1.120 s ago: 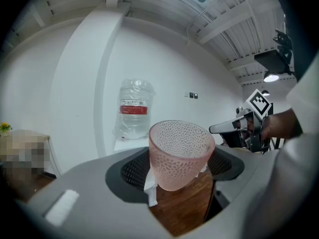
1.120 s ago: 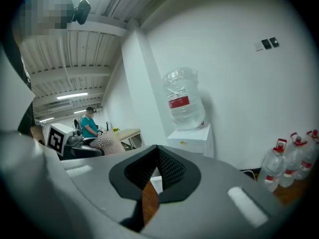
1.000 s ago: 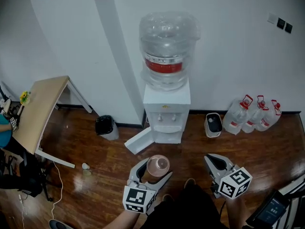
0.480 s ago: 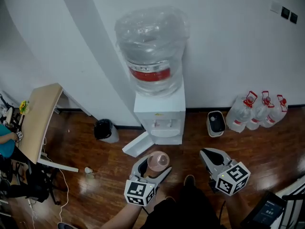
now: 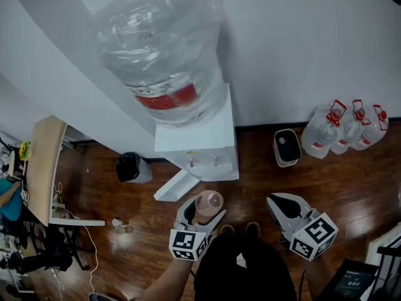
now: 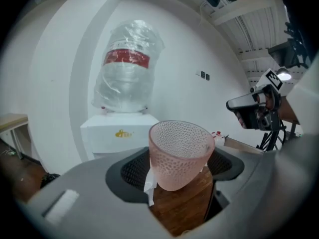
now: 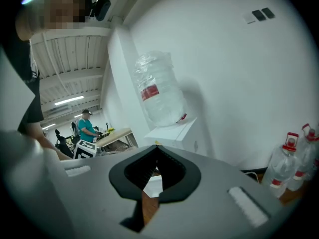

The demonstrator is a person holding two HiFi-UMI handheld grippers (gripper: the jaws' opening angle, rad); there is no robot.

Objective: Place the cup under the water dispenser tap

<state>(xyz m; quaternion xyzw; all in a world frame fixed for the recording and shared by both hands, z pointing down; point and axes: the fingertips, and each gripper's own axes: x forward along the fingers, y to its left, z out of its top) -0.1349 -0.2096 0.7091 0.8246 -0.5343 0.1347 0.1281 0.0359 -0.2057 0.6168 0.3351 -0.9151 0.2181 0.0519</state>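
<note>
A pink dimpled glass cup (image 5: 208, 204) stands upright between the jaws of my left gripper (image 5: 202, 213), which is shut on it. In the left gripper view the cup (image 6: 179, 153) fills the centre, with the white water dispenser (image 6: 117, 136) straight ahead behind it. From the head view the dispenser (image 5: 200, 140) carries a large clear bottle (image 5: 160, 55), and its taps (image 5: 203, 163) sit just beyond the cup. My right gripper (image 5: 283, 204) hangs to the right of the cup, shut and holding nothing; its jaws meet at the tips (image 7: 155, 151).
The dispenser's lower door (image 5: 177, 185) hangs open towards the left gripper. A black bin (image 5: 130, 167) stands at its left, a small white bin (image 5: 287, 147) and several water jugs (image 5: 348, 127) at its right. A wooden table (image 5: 44, 168) is at far left.
The head view has closed in on the dispenser, whose bottle now looms large. Both grippers and the held cup are nearer the dispenser's front. The grip on the cup is unchanged.
</note>
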